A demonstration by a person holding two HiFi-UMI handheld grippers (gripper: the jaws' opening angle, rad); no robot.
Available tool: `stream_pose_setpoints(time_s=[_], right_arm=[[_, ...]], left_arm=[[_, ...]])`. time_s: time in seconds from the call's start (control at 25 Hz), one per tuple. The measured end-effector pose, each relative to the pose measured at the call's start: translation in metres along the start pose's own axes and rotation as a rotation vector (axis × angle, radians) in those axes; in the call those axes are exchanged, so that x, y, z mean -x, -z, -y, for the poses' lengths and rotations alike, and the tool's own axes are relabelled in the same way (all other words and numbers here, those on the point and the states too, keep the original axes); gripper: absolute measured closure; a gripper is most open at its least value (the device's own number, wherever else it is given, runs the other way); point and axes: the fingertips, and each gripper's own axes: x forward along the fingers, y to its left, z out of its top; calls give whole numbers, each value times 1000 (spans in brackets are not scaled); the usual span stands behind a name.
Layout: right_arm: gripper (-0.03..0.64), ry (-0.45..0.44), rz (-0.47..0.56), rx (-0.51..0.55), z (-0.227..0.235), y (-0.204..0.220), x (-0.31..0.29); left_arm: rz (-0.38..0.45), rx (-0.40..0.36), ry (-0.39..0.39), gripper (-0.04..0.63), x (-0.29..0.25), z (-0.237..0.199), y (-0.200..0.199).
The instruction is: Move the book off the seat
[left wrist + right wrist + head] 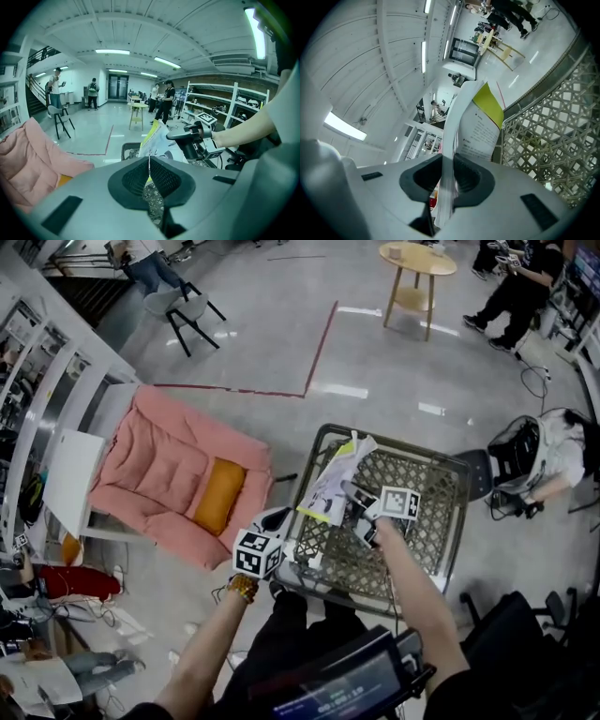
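Both forearms reach over the mesh seat [427, 531] — right gripper [449, 180] clamps the upright book [334, 480], left gripper [149, 177] pinches a page edge.

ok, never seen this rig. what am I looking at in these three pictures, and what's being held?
There is no robot here: a person holds a two-jaw gripper in each hand. The head view comes from a camera on the person's head, looking steeply down. The other two views come from cameras riding on each gripper, looking along its jaws. In front stands a metal-framed seat with a woven lattice top. To its left is a pink cushioned chair with an orange pillow. The right gripper is clamped on the pages of the book, holding it up over the seat. The left gripper is shut on a thin sheet, apparently a page or cover of that same book.
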Motion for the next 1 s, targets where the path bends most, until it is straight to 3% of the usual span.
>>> stream_pose_setpoints(time_s=[1.0], right_arm=[[541,65,61,-17,58,-52,18]], left_arm=[[-31,14,9,581,-27,11,6]])
